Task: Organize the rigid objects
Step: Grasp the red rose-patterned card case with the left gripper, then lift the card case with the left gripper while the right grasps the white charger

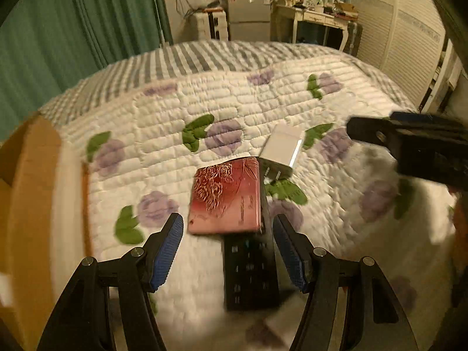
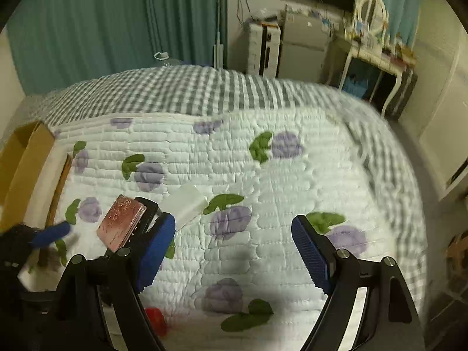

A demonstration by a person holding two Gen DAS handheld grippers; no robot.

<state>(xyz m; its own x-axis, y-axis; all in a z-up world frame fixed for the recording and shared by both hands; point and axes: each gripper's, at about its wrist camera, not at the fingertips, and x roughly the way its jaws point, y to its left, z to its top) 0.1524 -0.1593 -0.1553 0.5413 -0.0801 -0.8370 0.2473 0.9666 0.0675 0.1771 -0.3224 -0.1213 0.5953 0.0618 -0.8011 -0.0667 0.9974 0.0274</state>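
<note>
Two claws hang over the quilted bed (image 1: 163,134), both with jaws apart and nothing between the pads. Left claw (image 1: 228,248) is above a black remote (image 1: 250,275); a red patterned case (image 1: 225,199) lies on the remote's far end, a white charger (image 1: 280,149) just beyond. Right claw (image 2: 234,251) is over bare quilt. A cardboard box (image 2: 20,169) stands at the bed's left edge.

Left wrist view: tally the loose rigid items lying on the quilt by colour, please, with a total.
Red/pink: 1, the patterned case, lying partly on the remote.
Black: 1, the remote control.
White: 1, the plug adapter, prongs toward the camera.
Total: 3.
</note>
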